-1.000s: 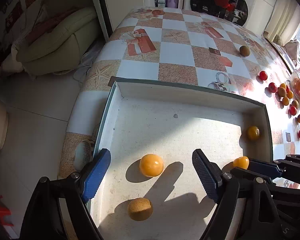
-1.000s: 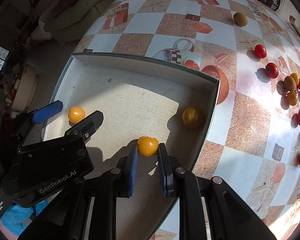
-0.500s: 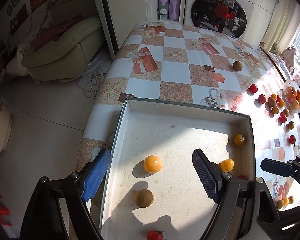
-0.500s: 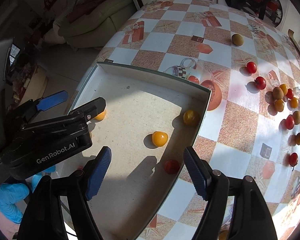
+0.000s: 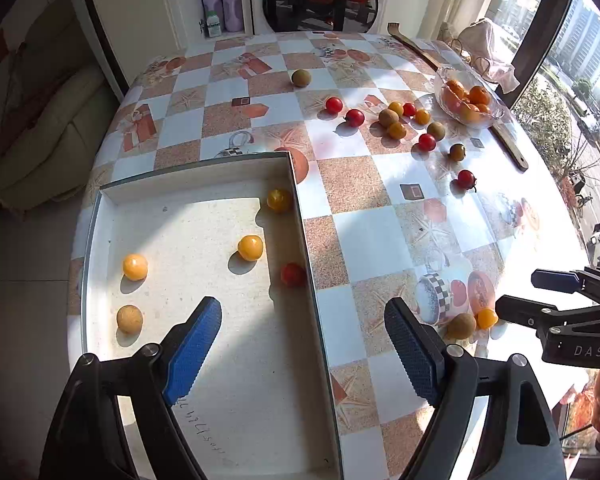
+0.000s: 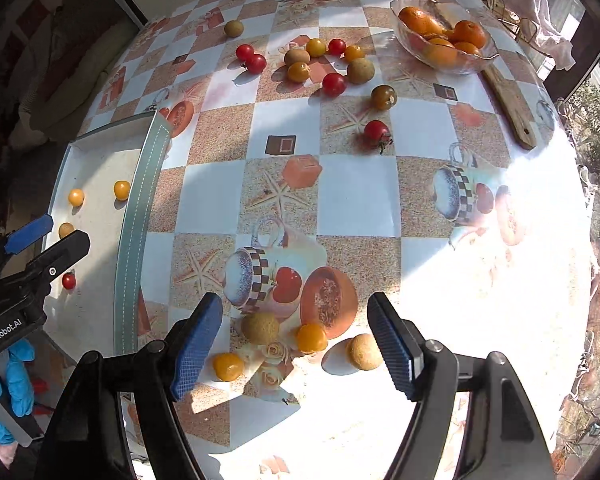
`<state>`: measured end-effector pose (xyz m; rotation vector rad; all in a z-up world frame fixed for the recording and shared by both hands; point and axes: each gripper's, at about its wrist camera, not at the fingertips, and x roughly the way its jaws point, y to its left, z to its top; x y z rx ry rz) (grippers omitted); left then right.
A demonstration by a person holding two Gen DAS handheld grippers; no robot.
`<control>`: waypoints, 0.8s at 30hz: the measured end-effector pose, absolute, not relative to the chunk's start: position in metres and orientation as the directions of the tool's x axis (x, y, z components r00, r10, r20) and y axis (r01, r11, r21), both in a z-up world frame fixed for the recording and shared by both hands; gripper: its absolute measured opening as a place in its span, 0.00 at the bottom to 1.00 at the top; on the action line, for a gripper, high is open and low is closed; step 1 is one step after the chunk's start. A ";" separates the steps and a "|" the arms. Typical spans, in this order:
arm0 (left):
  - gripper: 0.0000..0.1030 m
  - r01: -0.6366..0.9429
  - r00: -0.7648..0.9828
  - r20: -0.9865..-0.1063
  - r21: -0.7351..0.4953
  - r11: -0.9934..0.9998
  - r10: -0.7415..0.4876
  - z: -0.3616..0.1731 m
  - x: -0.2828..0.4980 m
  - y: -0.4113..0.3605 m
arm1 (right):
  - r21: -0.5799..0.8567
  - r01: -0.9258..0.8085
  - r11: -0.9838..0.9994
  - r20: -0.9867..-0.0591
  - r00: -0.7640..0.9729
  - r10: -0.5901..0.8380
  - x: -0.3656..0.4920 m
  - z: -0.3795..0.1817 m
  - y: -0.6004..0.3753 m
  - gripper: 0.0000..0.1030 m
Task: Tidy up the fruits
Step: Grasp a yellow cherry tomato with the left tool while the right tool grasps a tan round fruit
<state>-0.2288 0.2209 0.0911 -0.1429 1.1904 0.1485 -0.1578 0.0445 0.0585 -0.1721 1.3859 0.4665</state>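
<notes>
Left gripper [image 5: 303, 344] wide open above tray [image 5: 100, 248], lower left; right gripper [image 6: 294, 342] open, empty; beige fruit [image 6: 365, 351] lower center, right view only.

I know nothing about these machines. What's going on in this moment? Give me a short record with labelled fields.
Setting: table with checkered cloth
Tray: holds five small fruits: three yellow-orange, one brown, one red
Loose fruit: red, yellow and brown pieces scattered across the cloth, a cluster at the far side
Glass bowl: holds oranges
Left hand-held gripper: open, empty, over the tray's right edge
Right hand-held gripper: open, empty, over a near group including a yellow fruit and a brown fruit
</notes>
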 end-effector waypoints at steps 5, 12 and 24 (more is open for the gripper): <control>0.82 -0.080 0.297 -0.953 -0.079 0.994 -0.052 0.078 -0.235 0.162 | 0.132 -0.372 0.919 -0.983 0.072 0.171 -0.172 0.046 0.003 0.76; 0.82 0.004 0.262 -0.964 -0.051 0.999 -0.051 0.050 -0.243 0.116 | 0.150 -0.378 0.914 -0.982 0.051 0.182 -0.178 0.036 -0.013 0.76; 0.82 -0.023 0.226 -0.974 0.010 1.000 0.015 0.017 -0.234 0.103 | 0.186 -0.409 0.893 -0.977 0.023 0.214 -0.169 0.020 -0.005 0.67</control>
